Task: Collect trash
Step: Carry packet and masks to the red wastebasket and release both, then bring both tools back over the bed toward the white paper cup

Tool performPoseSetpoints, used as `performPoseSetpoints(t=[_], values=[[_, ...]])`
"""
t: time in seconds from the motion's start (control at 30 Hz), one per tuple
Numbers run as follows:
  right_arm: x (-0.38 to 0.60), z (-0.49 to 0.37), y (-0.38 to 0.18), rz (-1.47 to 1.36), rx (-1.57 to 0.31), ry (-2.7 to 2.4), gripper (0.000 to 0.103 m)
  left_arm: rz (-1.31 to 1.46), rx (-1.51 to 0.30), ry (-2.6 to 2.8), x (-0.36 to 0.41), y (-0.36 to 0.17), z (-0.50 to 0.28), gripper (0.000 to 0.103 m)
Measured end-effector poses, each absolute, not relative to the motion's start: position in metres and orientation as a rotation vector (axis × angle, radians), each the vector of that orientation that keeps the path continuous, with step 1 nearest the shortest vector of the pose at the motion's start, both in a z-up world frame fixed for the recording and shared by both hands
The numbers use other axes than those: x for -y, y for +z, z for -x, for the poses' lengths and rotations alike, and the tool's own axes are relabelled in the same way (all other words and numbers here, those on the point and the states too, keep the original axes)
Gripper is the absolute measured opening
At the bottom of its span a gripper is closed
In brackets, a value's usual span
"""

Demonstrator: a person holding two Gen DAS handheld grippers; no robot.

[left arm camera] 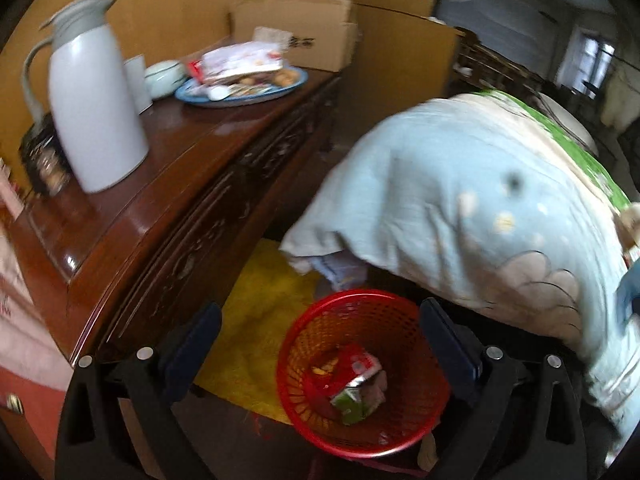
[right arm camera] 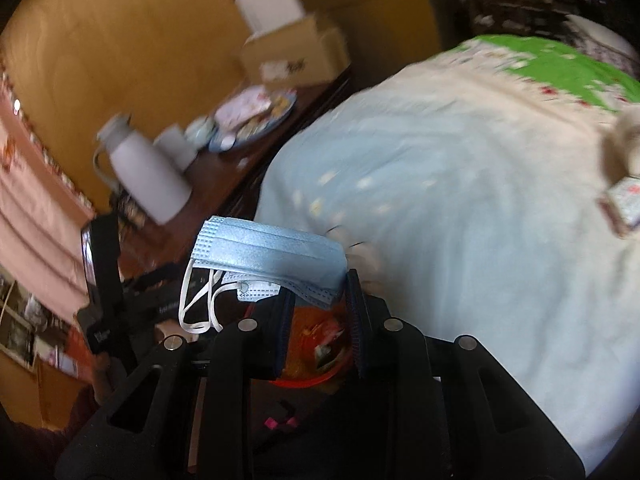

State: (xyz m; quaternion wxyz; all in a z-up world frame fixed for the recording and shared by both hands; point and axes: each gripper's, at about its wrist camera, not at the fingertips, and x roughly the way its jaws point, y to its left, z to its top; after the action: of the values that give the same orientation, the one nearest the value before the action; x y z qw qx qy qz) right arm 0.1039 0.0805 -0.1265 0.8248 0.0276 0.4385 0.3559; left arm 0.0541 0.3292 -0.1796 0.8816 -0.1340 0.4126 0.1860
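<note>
A red mesh trash basket [left arm camera: 362, 372] stands on the floor between the dresser and the bed, with a crumpled red and green wrapper [left arm camera: 354, 384] inside. My left gripper [left arm camera: 320, 344] is open and empty above the basket. My right gripper [right arm camera: 320, 300] is shut on a blue face mask [right arm camera: 264, 256], whose white ear loops hang to the left. The mask hangs over the red basket [right arm camera: 308, 376], which shows below the fingers. A small card box [right arm camera: 622, 202] lies on the bed at the right.
A dark wooden dresser [left arm camera: 160, 184] on the left carries a white thermos jug [left arm camera: 96, 112], cups, a blue plate of snack packets [left arm camera: 244, 80] and a cardboard box [left arm camera: 304, 32]. A light blue quilt [left arm camera: 460, 216] covers the bed on the right. A yellow mat [left arm camera: 256, 320] lies on the floor.
</note>
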Motion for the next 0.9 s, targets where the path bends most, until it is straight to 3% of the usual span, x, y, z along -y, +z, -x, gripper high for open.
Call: performPoseSetpoints(t=[0.1, 0.17, 0.37, 0.7, 0.9], values=[[-0.119, -0.107, -0.145, 0.013, -1.004, 0.801, 0.031, 0.327, -0.856, 0.426, -0.348, -0.186, -0.047, 0.097], [-0.137, -0.109, -0.156, 0.042, -1.049, 0.816, 0.04, 0.355, -0.859, 0.441, -0.358, -0.19, -0.044, 0.097], [-0.153, -0.112, -0.169, 0.068, -1.079, 0.805, 0.049, 0.39, -0.88, 0.447, -0.37, -0.199, -0.042, 0.097], [-0.116, -0.117, -0.145, -0.007, -1.011, 0.749, 0.05, 0.329, -0.847, 0.394, -0.343, -0.175, -0.044, 0.097], [-0.077, -0.109, -0.121, -0.067, -0.927, 0.708, 0.055, 0.235, -0.786, 0.351, -0.307, -0.14, -0.041, 0.097]])
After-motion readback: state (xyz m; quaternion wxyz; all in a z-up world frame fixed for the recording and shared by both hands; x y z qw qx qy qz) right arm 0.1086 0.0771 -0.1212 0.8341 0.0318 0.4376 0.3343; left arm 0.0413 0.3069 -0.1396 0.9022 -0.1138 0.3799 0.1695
